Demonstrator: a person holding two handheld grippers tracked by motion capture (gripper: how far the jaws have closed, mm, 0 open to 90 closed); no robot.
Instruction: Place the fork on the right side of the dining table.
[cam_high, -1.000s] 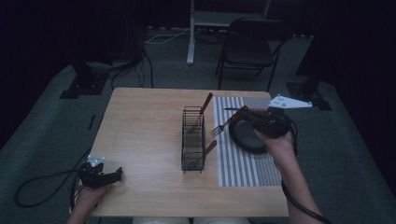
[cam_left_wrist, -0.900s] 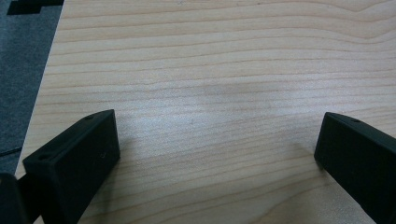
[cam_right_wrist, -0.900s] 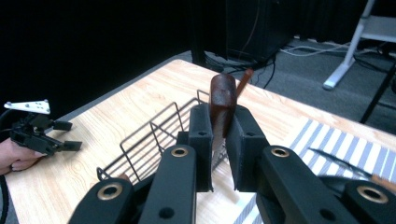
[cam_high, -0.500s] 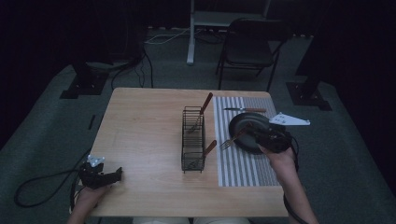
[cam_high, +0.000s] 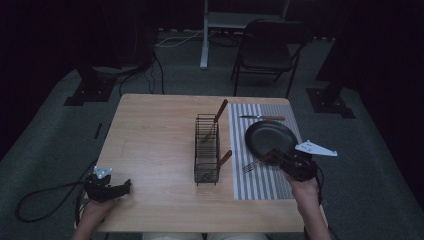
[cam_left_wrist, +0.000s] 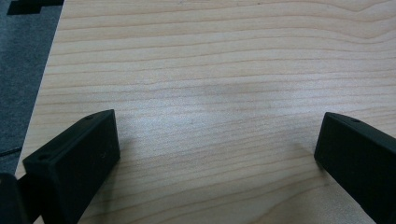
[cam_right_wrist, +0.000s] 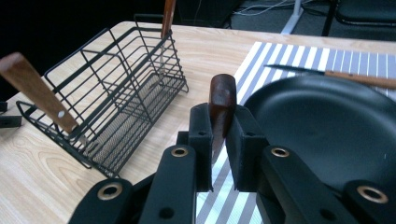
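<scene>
My right gripper (cam_high: 278, 155) is shut on the wooden handle of a fork (cam_high: 256, 163), low over the striped placemat (cam_high: 260, 182), at the near-left rim of the black plate (cam_high: 270, 136). The tines point left toward the black wire basket (cam_high: 206, 150). In the right gripper view the brown fork handle (cam_right_wrist: 222, 95) stands pinched between the two jaws of that gripper (cam_right_wrist: 222, 122). My left gripper (cam_high: 124, 186) rests at the table's near-left corner. Its jaws are open over bare wood, as the left gripper view (cam_left_wrist: 217, 144) shows.
The basket (cam_right_wrist: 121, 93) holds two wooden-handled utensils, one leaning at its far end (cam_high: 219, 112) and one at its near end (cam_high: 223, 159). A knife (cam_high: 262, 118) lies on the mat behind the plate (cam_right_wrist: 327, 126). A chair (cam_high: 267, 50) stands beyond the table (cam_high: 155, 135).
My right gripper has come down and toward the near side with the fork, from above the plate to its near-left rim. The left gripper has stayed put.
</scene>
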